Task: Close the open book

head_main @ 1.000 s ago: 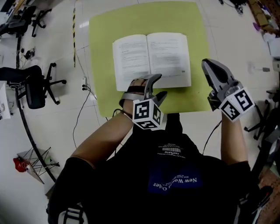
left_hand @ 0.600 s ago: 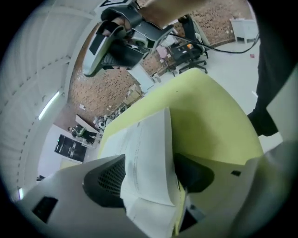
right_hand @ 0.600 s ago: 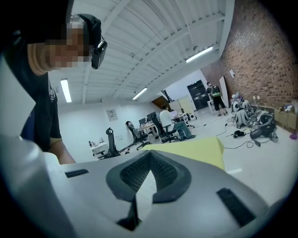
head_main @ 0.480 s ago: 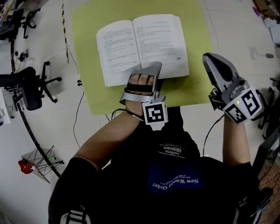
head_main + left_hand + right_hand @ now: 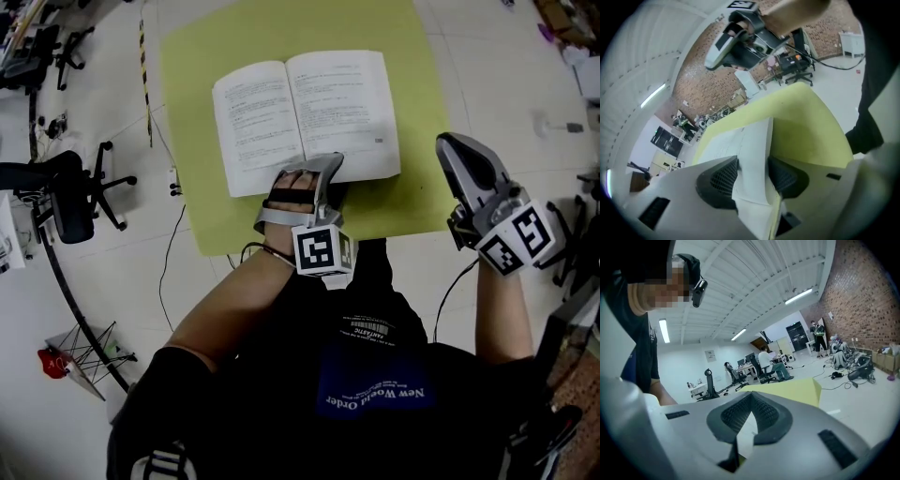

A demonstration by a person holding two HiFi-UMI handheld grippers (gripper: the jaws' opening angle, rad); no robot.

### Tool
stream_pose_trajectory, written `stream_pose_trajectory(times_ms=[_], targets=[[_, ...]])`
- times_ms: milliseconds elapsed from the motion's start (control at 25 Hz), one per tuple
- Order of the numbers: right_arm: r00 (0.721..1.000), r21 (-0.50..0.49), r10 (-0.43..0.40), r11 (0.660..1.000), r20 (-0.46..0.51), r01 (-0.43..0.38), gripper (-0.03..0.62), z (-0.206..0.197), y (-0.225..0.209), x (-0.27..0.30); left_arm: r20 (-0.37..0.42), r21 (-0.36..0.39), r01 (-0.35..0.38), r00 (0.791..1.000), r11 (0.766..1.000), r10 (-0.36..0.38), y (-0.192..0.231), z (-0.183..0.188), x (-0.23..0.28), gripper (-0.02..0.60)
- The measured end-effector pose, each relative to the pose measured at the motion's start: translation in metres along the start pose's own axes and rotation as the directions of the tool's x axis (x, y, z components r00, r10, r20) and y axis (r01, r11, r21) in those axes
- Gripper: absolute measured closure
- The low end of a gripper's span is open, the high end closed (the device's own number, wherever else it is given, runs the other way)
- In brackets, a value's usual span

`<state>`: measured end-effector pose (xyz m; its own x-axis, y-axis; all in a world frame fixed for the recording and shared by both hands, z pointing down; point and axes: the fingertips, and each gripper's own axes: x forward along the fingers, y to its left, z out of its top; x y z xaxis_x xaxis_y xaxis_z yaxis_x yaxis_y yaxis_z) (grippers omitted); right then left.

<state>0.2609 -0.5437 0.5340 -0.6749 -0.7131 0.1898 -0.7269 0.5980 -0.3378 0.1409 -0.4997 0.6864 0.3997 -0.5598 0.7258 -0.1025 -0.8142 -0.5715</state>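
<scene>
Green mat [image 5: 187, 94], black office chair [image 5: 70, 192]

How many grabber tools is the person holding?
2. The left tool is closing with the book's near edge between its jaws; the right tool is by the mat's right edge.

3 cams: one head-mounted, one riding each pair of tongs.
Head view: high up, steeply down onto table [image 5: 412, 202], book [image 5: 305, 112], left tongs [image 5: 323, 169] and right tongs [image 5: 452, 148]. Left gripper view: tight in at page level, looking along its jaws, which are closing with book pages between them, and across the table to the right tongs. Right gripper view: near level over the table edge, out into the room. All three share the table.
</scene>
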Motion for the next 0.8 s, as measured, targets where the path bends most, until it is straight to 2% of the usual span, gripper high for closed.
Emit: stream_pose_trajectory(times_ms=[120, 240, 360, 480, 640, 800], targets=[[1.0, 0.001, -0.003, 1.0, -0.01, 0.003, 0.611, 0.001, -0.001, -0.003, 0.081, -0.168, 0.006, 0.997, 0.986, 0.008, 0.012, 0.005, -0.012, 0.379], [1.0, -0.003, 0.0, 1.0, -0.017, 0.0, 0.611, 0.003, 0.001, -0.002, 0.167, -0.322, 0.028, 0.986, 0.946, 0.027, 0.02, 0.003, -0.025, 0.394], [1.0, -0.011, 0.011, 1.0, -0.023, -0.011, 0.609, 0.005, 0.006, 0.004, 0.232, -0.469, 0.06, 0.971, 0.881, 0.058, 0.026, -0.004, -0.035, 0.399], [0.999, -0.016, 0.022, 1.0, -0.028, -0.022, 0.611, 0.008, 0.013, 0.012, 0.284, -0.578, 0.095, 0.955, 0.811, 0.09, 0.03, -0.011, -0.044, 0.402], [0.998, -0.029, 0.044, 0.999, -0.04, -0.045, 0.611, 0.007, 0.019, 0.019, 0.342, -0.672, 0.149, 0.931, 0.725, 0.126, 0.033, -0.016, -0.05, 0.405], [0.997, -0.038, 0.062, 0.997, -0.054, -0.064, 0.611, 0.007, 0.031, 0.032, 0.379, -0.736, 0.197, 0.913, 0.647, 0.153, 0.036, -0.031, -0.059, 0.408]])
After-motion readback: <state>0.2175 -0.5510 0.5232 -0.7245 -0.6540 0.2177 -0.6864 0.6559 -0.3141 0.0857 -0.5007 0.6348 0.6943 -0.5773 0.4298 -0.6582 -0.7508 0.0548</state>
